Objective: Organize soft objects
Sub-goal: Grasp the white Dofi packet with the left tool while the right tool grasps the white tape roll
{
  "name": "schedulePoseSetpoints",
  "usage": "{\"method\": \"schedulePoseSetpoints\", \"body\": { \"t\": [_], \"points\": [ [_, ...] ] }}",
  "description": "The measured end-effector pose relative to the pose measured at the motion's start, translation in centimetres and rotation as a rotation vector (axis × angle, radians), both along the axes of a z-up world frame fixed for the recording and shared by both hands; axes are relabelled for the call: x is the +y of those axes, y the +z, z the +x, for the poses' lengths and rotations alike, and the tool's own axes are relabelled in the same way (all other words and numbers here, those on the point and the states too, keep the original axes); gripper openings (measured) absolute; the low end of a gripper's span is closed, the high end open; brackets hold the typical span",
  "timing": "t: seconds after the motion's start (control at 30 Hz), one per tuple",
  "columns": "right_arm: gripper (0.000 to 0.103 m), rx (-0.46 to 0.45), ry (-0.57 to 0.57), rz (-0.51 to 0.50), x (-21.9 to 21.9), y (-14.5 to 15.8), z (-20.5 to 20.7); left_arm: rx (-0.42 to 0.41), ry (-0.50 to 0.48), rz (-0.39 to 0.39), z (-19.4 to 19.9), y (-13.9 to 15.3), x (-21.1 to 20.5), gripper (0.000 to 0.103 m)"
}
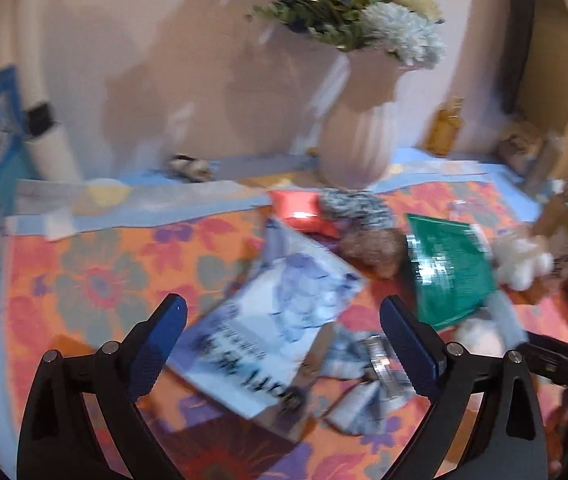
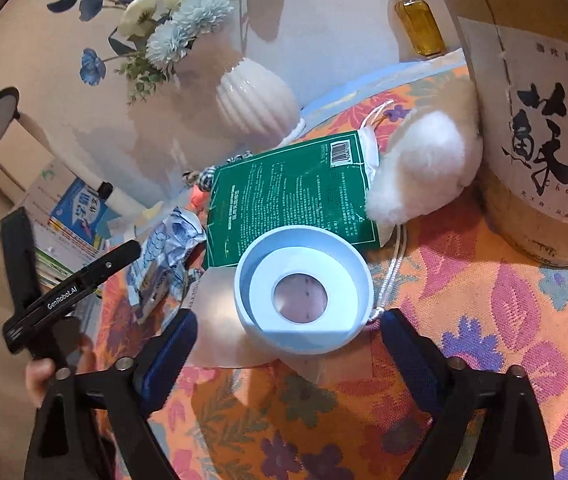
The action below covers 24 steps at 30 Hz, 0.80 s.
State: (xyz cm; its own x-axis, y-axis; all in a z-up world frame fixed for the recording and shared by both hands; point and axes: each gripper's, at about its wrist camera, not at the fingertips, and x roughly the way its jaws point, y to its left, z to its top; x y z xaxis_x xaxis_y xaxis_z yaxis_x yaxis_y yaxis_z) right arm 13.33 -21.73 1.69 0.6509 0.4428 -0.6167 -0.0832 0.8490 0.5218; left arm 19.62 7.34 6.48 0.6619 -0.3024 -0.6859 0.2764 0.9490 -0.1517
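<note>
In the left wrist view my left gripper (image 1: 281, 320) is open and empty above a blue-and-white printed packet (image 1: 275, 320) on the floral cloth. Behind it lie a red pouch (image 1: 298, 210), a grey-blue knitted item (image 1: 358, 206), a brown fuzzy item (image 1: 374, 250), a green packet (image 1: 450, 268) and a white plush (image 1: 524, 260). In the right wrist view my right gripper (image 2: 288, 334) is open, straddling a pale blue round container (image 2: 304, 286). The green packet (image 2: 288, 196) and white plush (image 2: 424, 164) lie just beyond it. The crumpled blue-white packet (image 2: 165, 248) is to the left.
A white ribbed vase of flowers (image 1: 358, 128) (image 2: 255, 96) stands at the back. A tall cardboard tube with black characters (image 2: 536, 120) stands at the right, an amber bottle (image 2: 420, 24) behind it. Books (image 2: 75, 216) lie off the left edge. The other gripper's handle (image 2: 67, 292) is close on the left.
</note>
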Motion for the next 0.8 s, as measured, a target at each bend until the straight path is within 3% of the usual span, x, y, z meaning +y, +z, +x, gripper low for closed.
{"method": "schedulePoseSetpoints", "body": {
  "t": [0.13,0.23,0.27,0.3,0.37,0.4,0.47,0.57,0.63,0.7,0.8],
  "points": [
    [0.075,0.017,-0.035,-0.036,0.1,-0.1,0.6,-0.004,-0.015,0.031,0.5,-0.7,-0.4,0.097],
    [0.074,0.009,-0.042,-0.093,0.9,0.0,0.6,0.006,-0.025,0.057,0.8,-1.5,-1.1,0.095],
    [0.073,0.003,-0.044,-0.107,1.1,0.1,0.5,0.004,-0.028,0.063,0.7,-1.8,-1.3,0.088],
    [0.071,-0.003,-0.043,-0.106,1.0,0.1,0.5,-0.003,-0.025,0.08,0.6,-2.0,-1.5,0.074],
    [0.065,-0.018,-0.041,-0.094,0.7,0.2,0.3,-0.005,-0.014,0.101,0.7,-2.2,-1.7,0.06],
    [0.064,-0.024,-0.041,-0.09,0.7,0.3,0.3,-0.001,-0.014,0.07,0.7,-2.1,-1.5,0.05],
    [0.062,-0.036,-0.045,-0.093,0.7,0.5,0.0,-0.004,0.008,0.048,0.2,-1.7,-1.2,0.047],
    [0.056,-0.064,-0.045,-0.079,0.3,0.9,-0.8,-0.026,0.037,0.038,-1.4,-0.7,-0.8,0.047],
    [0.055,-0.065,-0.045,-0.042,-0.3,1.1,-1.2,-0.043,0.035,-0.016,-2.9,0.2,-0.1,0.047],
    [0.044,-0.066,-0.032,0.015,-1.2,1.1,-1.6,-0.053,0.044,-0.09,-5.0,1.4,0.9,0.047],
    [0.043,-0.067,-0.028,0.041,-2.0,1.2,-2.7,-0.055,0.082,-0.172,-8.0,2.1,1.4,0.047]
  ]
}}
